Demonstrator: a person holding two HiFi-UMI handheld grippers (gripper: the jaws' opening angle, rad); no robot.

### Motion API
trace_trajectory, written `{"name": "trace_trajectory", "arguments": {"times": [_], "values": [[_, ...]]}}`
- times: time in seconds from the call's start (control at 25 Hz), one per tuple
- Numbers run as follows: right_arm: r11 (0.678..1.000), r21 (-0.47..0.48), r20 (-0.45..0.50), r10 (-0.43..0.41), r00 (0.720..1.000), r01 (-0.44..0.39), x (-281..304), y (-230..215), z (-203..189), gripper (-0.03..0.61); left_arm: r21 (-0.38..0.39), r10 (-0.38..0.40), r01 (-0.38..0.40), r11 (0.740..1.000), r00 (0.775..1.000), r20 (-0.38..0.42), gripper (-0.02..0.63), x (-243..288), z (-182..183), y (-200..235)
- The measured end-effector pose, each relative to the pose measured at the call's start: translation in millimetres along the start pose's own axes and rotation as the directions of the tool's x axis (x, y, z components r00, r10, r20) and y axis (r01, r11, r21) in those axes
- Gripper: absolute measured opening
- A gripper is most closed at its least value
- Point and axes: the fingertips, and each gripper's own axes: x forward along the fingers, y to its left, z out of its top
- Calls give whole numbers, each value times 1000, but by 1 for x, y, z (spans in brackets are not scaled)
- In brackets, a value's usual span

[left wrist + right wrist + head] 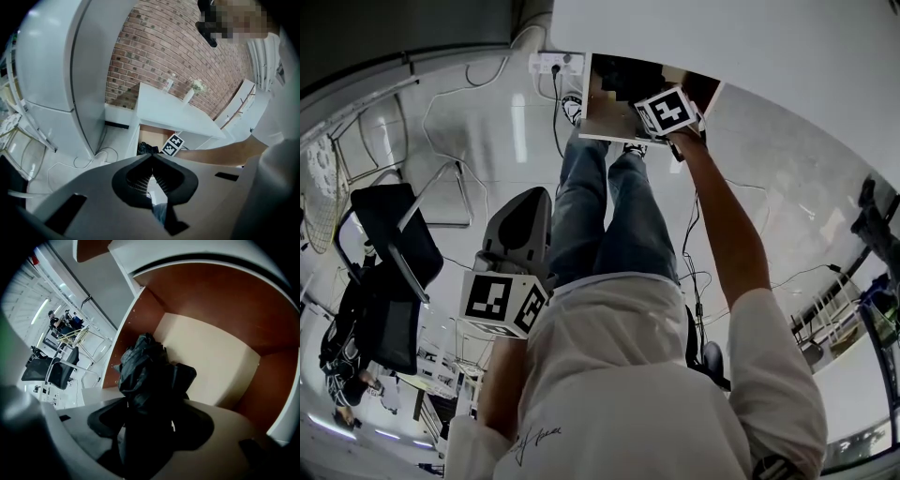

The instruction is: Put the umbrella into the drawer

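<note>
Inside the drawer (215, 357), right gripper (154, 425) clamps the umbrella (145, 376); left gripper (151, 157) closed on nothing. Placement step; next, probably lower and release.

An office: desk chair (389, 225), floor power strip (555, 63).

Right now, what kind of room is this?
Probably an office or lab workspace: black office chairs on a shiny floor, a power strip, and a white cabinet by a brick wall.
</note>
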Motion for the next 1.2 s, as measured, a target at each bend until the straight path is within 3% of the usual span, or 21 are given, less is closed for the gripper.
{"name": "trace_trajectory", "arguments": {"times": [0.44,1.2], "values": [[994,-94,-60,-69,996,64,12,-10,-10,271,-25,8,-8,1000,1000,2,17,6,4,9],[997,-41,-18,-66,998,65,-5,-13,-17,158,-24,-1,1,1000,1000,26,18,6,7,-9]]}}
